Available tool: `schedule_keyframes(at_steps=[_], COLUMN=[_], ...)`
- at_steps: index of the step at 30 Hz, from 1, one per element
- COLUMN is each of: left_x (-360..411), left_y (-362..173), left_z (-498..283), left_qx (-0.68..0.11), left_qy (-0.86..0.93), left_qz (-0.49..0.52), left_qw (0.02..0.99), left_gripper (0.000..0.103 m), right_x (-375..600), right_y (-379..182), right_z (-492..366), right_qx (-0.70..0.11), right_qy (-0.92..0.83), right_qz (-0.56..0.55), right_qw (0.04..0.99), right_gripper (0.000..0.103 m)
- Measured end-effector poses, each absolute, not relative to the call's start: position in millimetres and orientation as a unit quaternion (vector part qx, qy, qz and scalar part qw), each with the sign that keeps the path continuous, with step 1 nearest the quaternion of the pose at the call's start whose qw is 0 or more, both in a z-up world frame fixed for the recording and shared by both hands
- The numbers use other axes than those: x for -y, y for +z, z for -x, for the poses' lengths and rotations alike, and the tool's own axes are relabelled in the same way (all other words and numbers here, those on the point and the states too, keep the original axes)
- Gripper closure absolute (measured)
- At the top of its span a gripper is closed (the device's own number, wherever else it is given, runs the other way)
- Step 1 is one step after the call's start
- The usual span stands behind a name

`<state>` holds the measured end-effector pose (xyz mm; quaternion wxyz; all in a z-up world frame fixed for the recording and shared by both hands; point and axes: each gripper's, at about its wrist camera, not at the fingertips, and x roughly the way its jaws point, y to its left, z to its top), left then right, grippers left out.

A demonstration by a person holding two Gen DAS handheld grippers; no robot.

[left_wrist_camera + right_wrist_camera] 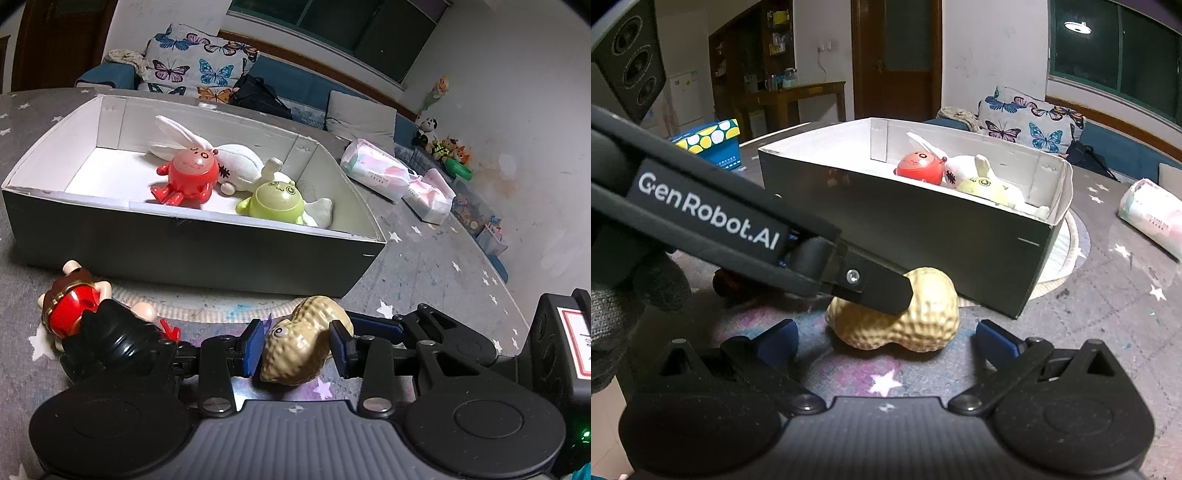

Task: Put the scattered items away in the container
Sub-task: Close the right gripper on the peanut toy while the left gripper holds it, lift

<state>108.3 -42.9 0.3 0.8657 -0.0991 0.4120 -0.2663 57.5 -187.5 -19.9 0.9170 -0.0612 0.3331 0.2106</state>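
A tan peanut toy lies on the grey star-patterned table just in front of the dark box. My left gripper has both blue pads against the peanut's sides and is shut on it; the peanut rests on the table. In the right wrist view the left gripper's black arm crosses over the peanut. My right gripper is open and empty, just short of the peanut. The box holds a red round toy, a green round toy and a white plush rabbit.
A red-and-black doll figure lies on the table left of my left gripper. Two wrapped tissue packs lie right of the box. A blue dotted box stands beyond the table's far left. A sofa with butterfly cushions is behind.
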Motion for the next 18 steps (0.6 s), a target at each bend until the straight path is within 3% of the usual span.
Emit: schedule_keyframes(at_steps=[18], left_x=[45.6], left_y=[-1.9], left_z=[-109.4], left_qx=[-0.419], left_qy=[-0.275], left_qz=[0.101], left_qw=[0.859], left_gripper=[0.062], right_x=[187.1], right_y=[-18.0], right_z=[-53.7], right_qx=[-0.322], right_qy=[0.21], right_qz=[0.059], right_qw=[0.921], right_gripper=[0.012])
